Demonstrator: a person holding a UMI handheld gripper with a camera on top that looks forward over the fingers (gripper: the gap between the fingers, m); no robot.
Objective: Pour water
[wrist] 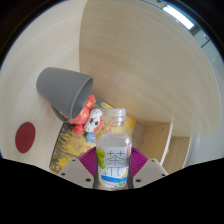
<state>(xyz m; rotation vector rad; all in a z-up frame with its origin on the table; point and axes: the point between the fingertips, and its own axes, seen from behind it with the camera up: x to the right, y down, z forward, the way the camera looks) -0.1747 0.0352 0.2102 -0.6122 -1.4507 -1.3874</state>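
The water bottle (116, 150) bears a label with print seemingly too small to read.

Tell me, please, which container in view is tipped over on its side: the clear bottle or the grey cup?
The grey cup is tipped, its mouth facing the toy. The clear bottle stands upright between the jaws.

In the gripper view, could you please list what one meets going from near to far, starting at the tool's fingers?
Tool, its fingers on either side of the water bottle → toy figure just beyond → grey cup, tipped on its side, farthest.
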